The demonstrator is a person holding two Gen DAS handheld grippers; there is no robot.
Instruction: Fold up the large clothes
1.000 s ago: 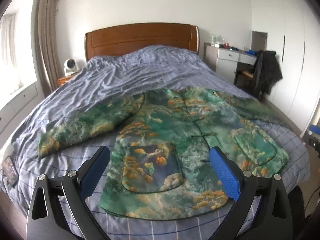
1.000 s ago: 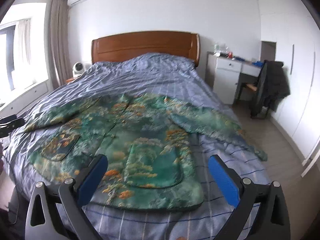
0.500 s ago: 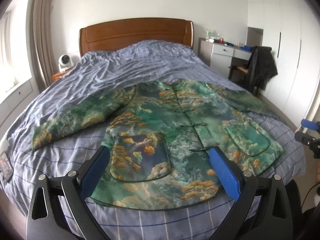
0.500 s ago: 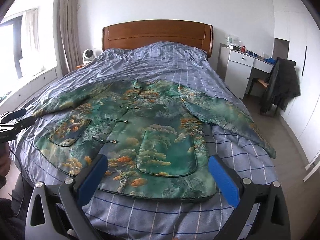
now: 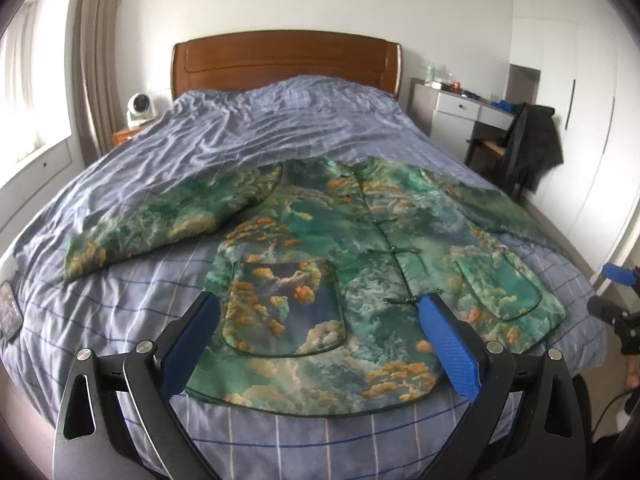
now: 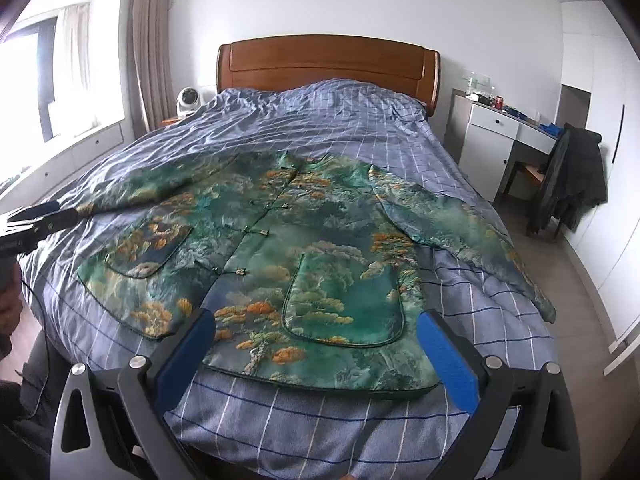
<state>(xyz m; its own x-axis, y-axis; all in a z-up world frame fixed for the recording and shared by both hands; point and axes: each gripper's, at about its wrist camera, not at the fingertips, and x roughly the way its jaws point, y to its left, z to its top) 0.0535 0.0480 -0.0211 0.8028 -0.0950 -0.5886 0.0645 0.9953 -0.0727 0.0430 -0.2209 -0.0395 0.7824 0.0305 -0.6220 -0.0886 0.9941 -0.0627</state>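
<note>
You're at the pre-grasp stage: nothing folded yet. The jacket lies flat, front up and buttoned, across the foot half of the bed, sleeves spread to both sides, hem toward you.

Left tool is spread wide and empty, hovering above the hem over the left pocket. Right tool is likewise spread and holds nothing, hovering over the hem by the right pocket. Neither touches fabric as far as I can tell.

My read of the next move: bring the sleeves in first. Your left sleeve runs out well left of the left tool; your right sleeve runs down to the bed's right edge, its cuff near the edge. Pinch each near the cuff. The fabric looks padded and slick, so bite deep.
</note>
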